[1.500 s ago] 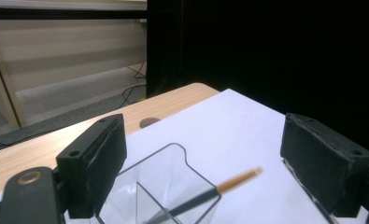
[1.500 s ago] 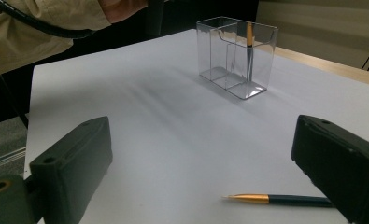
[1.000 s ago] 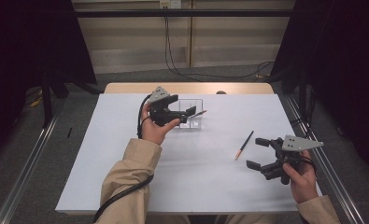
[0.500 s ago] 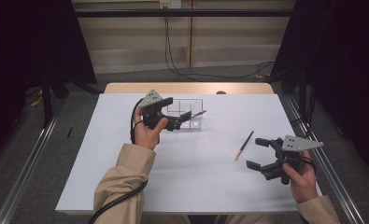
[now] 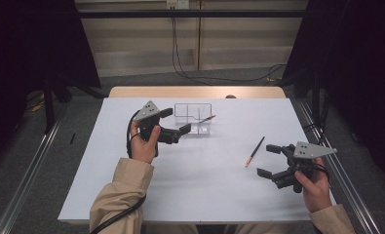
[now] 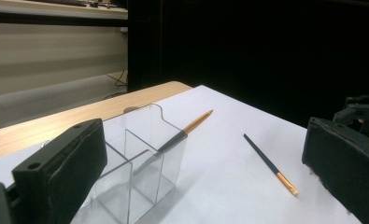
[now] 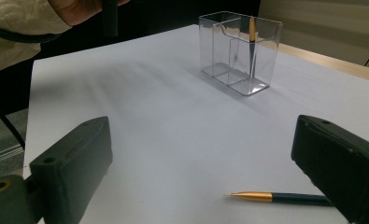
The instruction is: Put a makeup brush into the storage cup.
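Lying across most of the desk (image 5: 131, 195), a smooth white sheet is being left largely bare, with wide open room between the two hands and along the near edge; a strip of pale wood is being shown at the far edge. A clear plastic holder (image 5: 195, 119), box-shaped with inner dividers and thin glossy walls, is being kept near the far middle of the sheet. One slim brush (image 5: 205, 118), dark-handled with an orange-gold end, is being propped slanted inside it, its end jutting over the rim. A second brush (image 5: 255, 151) of the same make is lying flat on the sheet, well apart from the holder and near the right claw (image 5: 269, 160).

The left claw (image 5: 176, 123) is being held up by the left hand (image 5: 144, 141) just beside the holder's left side, pointing toward it, the forearm in a beige sleeve rising from the near edge. Its jaws have just been opening and are standing wide, nothing between them; in the left gripper view the holder is being framed between the matt black pads. The right claw is being held low near the right edge, its jaws spread wide and empty, the flat brush's tip lying just ahead of them.
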`<state>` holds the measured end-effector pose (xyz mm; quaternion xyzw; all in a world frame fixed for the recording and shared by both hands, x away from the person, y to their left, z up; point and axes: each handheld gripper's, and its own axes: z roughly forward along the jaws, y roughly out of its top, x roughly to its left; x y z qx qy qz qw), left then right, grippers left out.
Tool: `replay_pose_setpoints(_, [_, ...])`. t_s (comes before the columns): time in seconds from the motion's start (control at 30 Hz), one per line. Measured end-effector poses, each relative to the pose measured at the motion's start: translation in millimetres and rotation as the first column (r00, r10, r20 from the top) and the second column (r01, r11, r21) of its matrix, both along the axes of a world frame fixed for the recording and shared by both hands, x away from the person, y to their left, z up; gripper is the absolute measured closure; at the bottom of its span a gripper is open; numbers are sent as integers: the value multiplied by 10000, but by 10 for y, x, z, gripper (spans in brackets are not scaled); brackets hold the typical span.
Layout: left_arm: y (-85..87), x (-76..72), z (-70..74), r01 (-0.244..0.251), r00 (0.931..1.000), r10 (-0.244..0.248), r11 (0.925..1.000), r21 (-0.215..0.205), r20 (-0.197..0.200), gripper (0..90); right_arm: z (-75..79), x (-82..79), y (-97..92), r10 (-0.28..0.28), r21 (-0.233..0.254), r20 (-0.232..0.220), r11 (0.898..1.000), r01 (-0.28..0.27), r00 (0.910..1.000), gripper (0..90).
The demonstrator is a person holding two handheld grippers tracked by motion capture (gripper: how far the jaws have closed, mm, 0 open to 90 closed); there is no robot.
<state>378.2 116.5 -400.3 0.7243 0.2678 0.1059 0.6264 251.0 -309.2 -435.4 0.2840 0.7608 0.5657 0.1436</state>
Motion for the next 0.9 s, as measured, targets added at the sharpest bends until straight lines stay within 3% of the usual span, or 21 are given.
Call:
replay_pose_setpoints(0.63, [221, -199, -65, 205, 9993, -210, 9996, 168, 300, 0, 8, -3, -26, -54, 70, 42, 10000, 54, 10000, 46])
replay_pose_setpoints(0.9, [379, -253, -83, 61, 9992, -68, 9998, 204, 385, 0, 8, -6, -15, -7, 29, 24, 10000, 7, 10000, 46])
